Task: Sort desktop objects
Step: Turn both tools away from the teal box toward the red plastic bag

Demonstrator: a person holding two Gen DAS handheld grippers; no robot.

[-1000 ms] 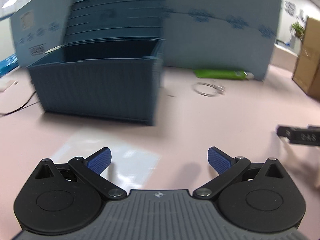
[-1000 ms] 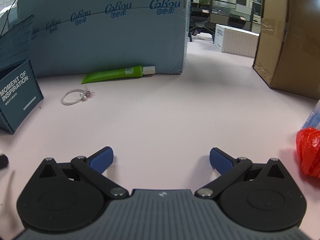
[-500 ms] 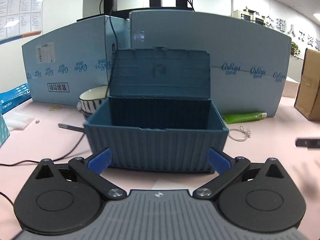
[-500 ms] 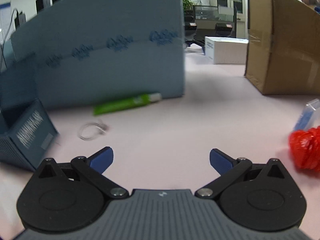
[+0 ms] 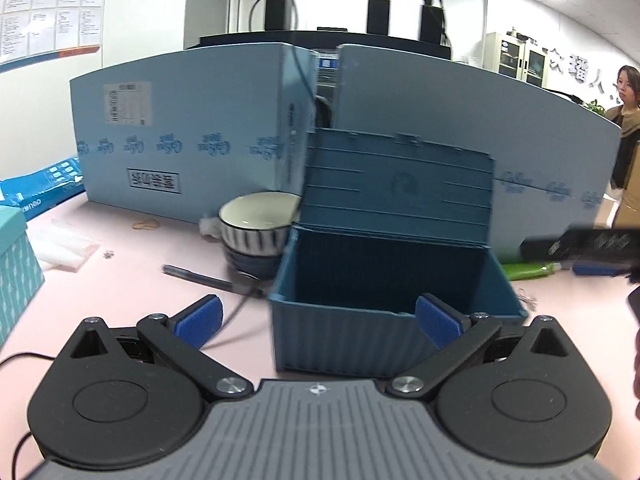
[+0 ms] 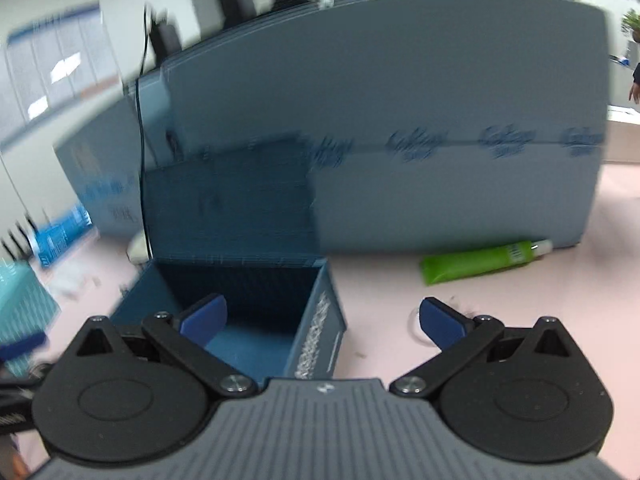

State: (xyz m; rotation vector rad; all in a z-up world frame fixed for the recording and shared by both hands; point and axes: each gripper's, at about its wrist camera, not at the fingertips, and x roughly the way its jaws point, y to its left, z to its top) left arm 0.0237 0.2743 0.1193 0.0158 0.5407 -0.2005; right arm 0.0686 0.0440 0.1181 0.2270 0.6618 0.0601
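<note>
The box [image 5: 394, 280] stands open in the middle of the pink surface [image 5: 120, 272], its lid [image 5: 400, 188] tipped up against the blue boards behind. What shows of its inside is dark and bare; the near part of its floor is hidden behind the front wall in the left view, and the right view, though blurred, shows only bare blue floor.

Loose things lie outside the box. A pen [image 5: 196, 276] rests to its left, near a stack of bowls [image 5: 258, 232], and a rubber band [image 5: 146, 224] lies farther left by the boards. To the right a green tube [image 6: 484, 260] lies against the board, with a thin wire ring [image 5: 528, 300] between it and the box.

The left gripper [image 5: 316, 320] hovers just in front of the box, jaws spread wide and holding nothing. The right gripper [image 6: 322, 318] hangs above the box's right wall, jaws equally wide, also empty.

Judging by this, the sorting has much left: the pen, tube, ring and band all sit on the surface, none in the box as far as can be seen. Whether other items have gone elsewhere cannot be told.
</note>
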